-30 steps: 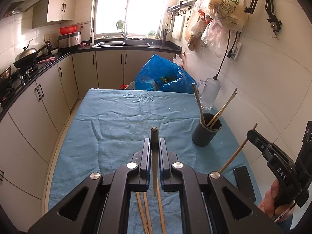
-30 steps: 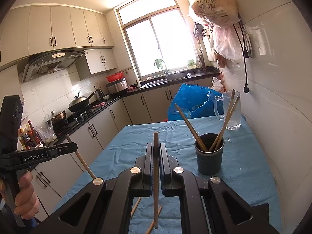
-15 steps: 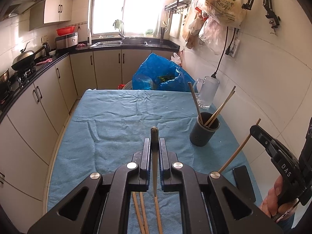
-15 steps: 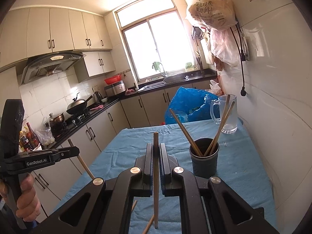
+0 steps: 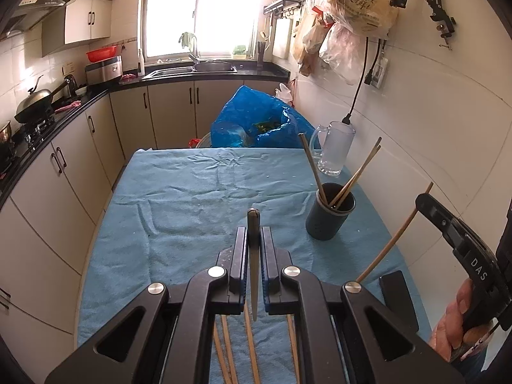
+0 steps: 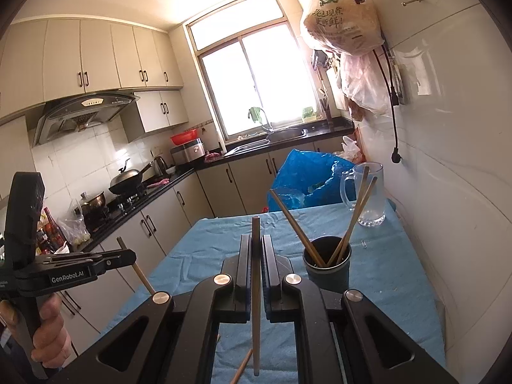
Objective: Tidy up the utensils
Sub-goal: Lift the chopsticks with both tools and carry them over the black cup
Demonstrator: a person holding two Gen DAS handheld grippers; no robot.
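Left wrist view: the left gripper (image 5: 254,249) is clamped on one chopstick (image 5: 253,265), which stands nearly upright between the pads, its top clear above the fingertips and its lower end hanging over the blue cloth (image 5: 192,198). More loose chopsticks (image 5: 249,345) lie on the cloth at the near edge, under the gripper. The dark utensil cup (image 5: 329,216) stands to the right, past the middle of the table, with three chopsticks leaning in it; a glass mug (image 5: 336,148) is just beyond it, near the wall.

In the right wrist view, the right gripper (image 6: 255,256) is likewise closed on its own chopstick (image 6: 255,304), held upright. The cup lies just ahead and a little to its right.

The step in hand looks like carrying — both sticks are picked up, neither is yet over the cup. Next, one hand has to bring its stick's lower end above the cup's mouth, clear of the leaning sticks, then let go. How many sticks remain on the cloth is hard to count behind the gripper bodies — several, probably.
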